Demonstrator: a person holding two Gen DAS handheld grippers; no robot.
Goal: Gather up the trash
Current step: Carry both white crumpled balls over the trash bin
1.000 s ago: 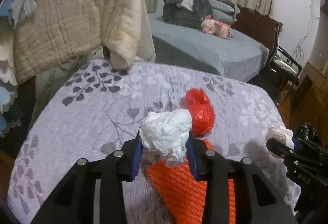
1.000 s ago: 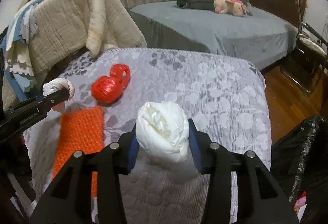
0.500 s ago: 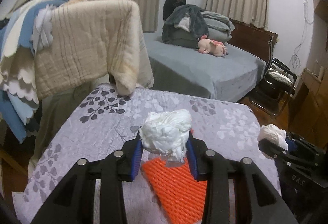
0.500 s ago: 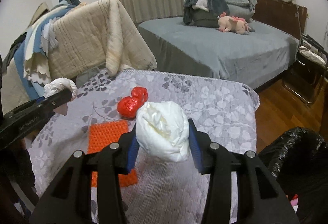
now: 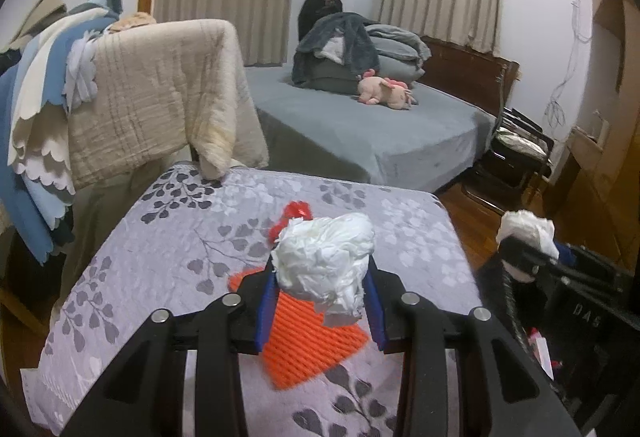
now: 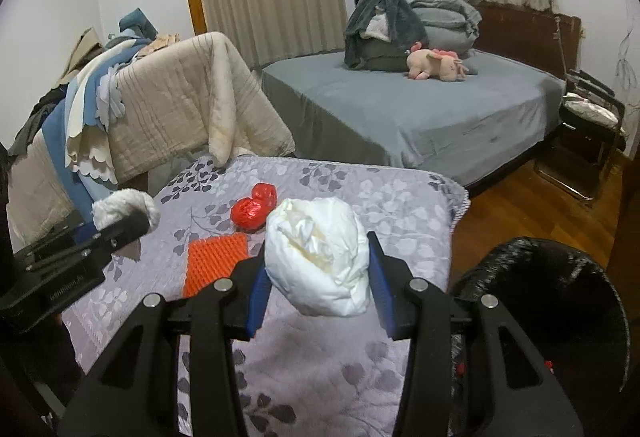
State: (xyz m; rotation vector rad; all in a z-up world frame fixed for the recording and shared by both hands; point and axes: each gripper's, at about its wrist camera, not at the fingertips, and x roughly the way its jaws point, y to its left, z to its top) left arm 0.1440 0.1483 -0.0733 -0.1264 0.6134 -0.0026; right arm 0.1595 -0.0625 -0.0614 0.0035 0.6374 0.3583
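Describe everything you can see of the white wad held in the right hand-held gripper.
The white wad is a crumpled, rounded lump, apparently thin plastic or tissue, white with a creamy, folded hollow near its top. The right hand-held gripper clamps it between blue pads, lifted above the floral quilt. Only the pads touch it. A black-lined bin sits to its right.

White crumpled wads [image 5: 324, 261], an orange knit mat [image 5: 308, 341], grey leaf-print lilac cover [image 5: 168, 237].

My left gripper [image 5: 322, 289]: clamped on white tissue wad [image 5: 326, 263]
Below it: orange mesh [image 5: 310, 349] on my floral quilt [image 5: 168, 237]
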